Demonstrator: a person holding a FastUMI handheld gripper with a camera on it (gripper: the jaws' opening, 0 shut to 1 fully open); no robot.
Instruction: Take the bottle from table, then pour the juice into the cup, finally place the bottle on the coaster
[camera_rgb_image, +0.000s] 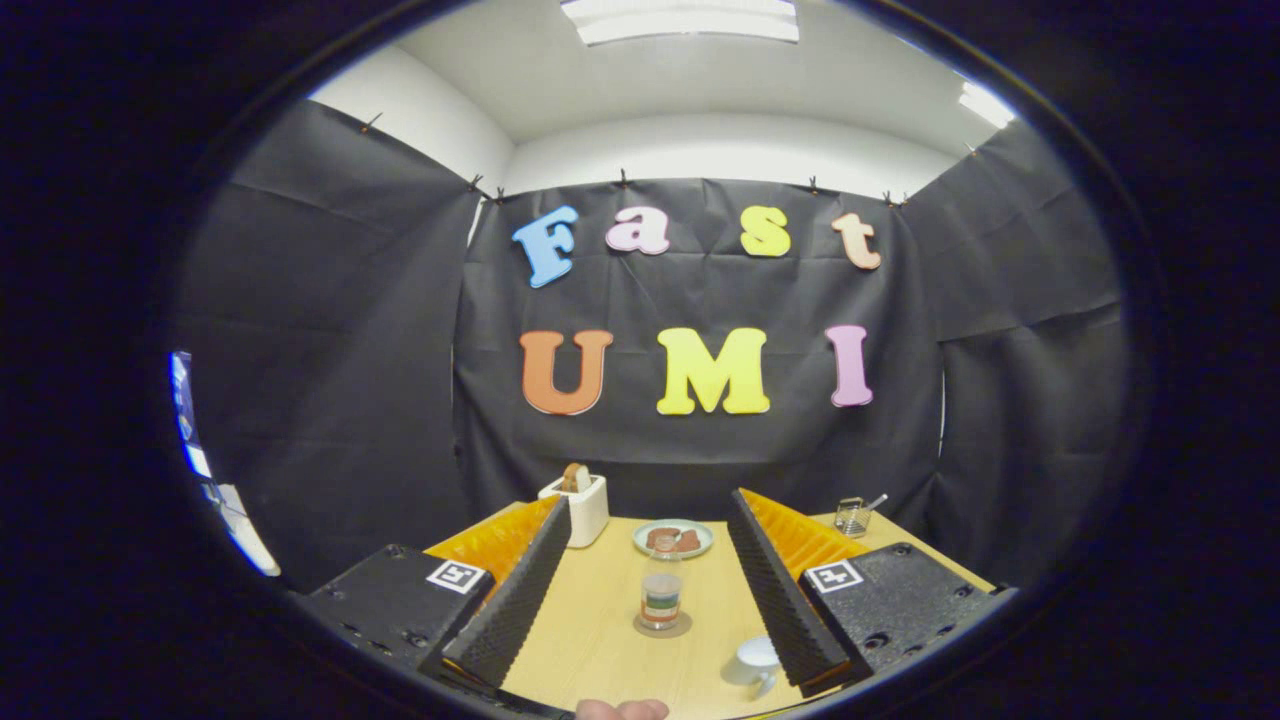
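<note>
Ahead, bottle (661, 592) stands on coaster (662, 627) between spread jaws.

The gripper (650, 590) has its fingers spread wide apart, holding nothing. Between them, on the light wooden table (600, 640), a small clear bottle (661, 595) with a banded label stands upright on a round brown coaster (662, 627). A white cup (755, 662) sits beside the right finger, and a pale green plate (673, 538) lies beyond the bottle
</note>
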